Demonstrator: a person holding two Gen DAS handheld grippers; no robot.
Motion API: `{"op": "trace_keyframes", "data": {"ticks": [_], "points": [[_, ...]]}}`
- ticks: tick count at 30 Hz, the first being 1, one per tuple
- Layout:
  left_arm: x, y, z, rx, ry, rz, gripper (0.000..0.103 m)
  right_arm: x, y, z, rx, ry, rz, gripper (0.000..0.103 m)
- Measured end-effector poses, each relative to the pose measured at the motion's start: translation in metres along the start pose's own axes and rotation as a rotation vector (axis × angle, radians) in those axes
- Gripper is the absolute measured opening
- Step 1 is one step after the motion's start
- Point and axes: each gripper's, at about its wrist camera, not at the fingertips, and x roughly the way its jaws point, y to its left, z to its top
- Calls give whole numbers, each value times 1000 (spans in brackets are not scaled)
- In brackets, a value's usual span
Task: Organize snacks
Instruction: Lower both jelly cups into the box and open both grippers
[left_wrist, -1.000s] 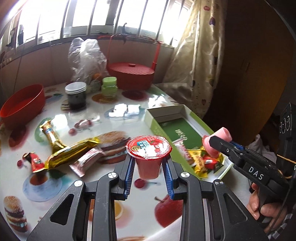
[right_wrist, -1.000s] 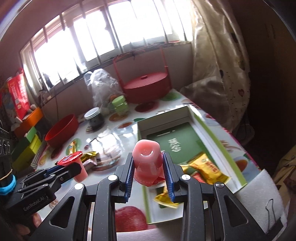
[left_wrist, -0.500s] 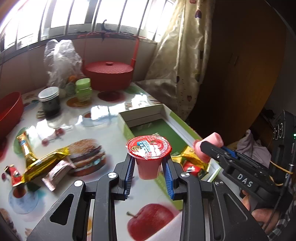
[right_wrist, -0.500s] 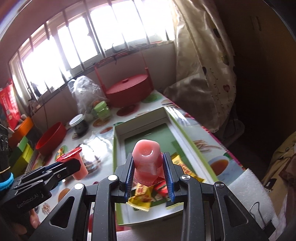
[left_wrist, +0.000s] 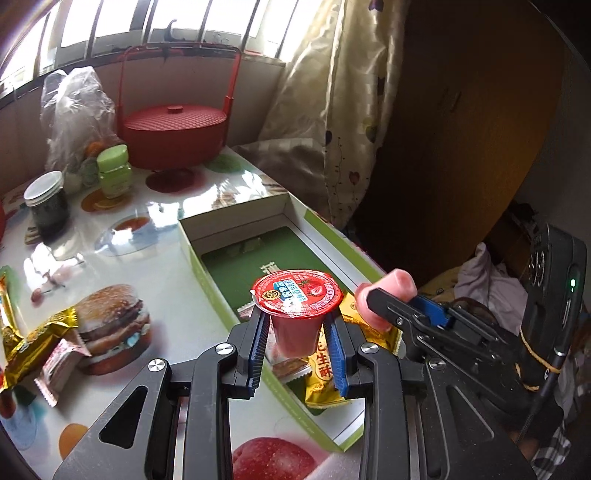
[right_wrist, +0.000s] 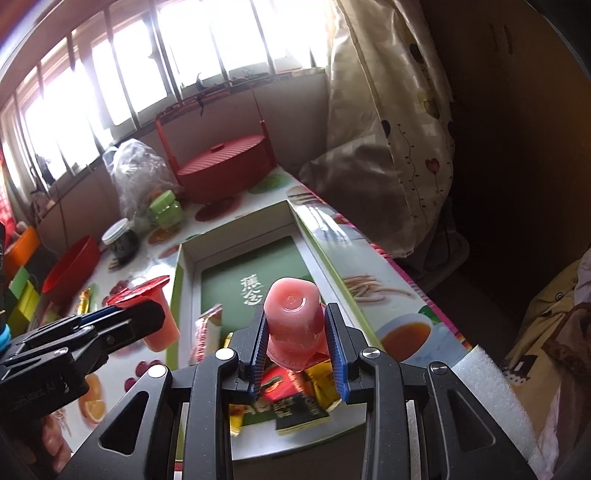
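My left gripper (left_wrist: 297, 332) is shut on an upright red-lidded jelly cup (left_wrist: 296, 297), held above the near end of the green box (left_wrist: 255, 218). My right gripper (right_wrist: 297, 330) is shut on an upside-down pink jelly cup (right_wrist: 293, 314), also above the box's (right_wrist: 321, 258) near end. The right gripper also shows in the left wrist view (left_wrist: 373, 299), just right of my cup. Several snack packets (left_wrist: 321, 373) lie in the box's near end (right_wrist: 291, 391). Gold and pink wrapped snacks (left_wrist: 40, 339) lie on the table at left.
A red lidded basket (left_wrist: 173, 129), a clear plastic bag (left_wrist: 74, 110), a green jar (left_wrist: 112, 170) and a dark jar (left_wrist: 46, 203) stand at the table's far side. A red bowl (right_wrist: 72, 267) sits left. A curtain (left_wrist: 351, 110) hangs right of the table.
Both grippers have moved right with their jelly cups, from over the table to above the near end of the green box. The grips are unchanged.
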Motion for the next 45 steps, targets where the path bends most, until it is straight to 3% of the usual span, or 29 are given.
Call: {"op": "trace_keyframes", "data": {"ticks": [13, 35, 45], "points": [[25, -10, -8, 31, 68, 6, 31, 22, -4, 3, -53, 28, -28, 28], [30, -11, -10, 21, 95, 11, 31, 24, -8, 3, -25, 46, -14, 28], [19, -9, -10, 6, 75, 31, 31, 15, -7, 1, -23, 36, -15, 37]]}}
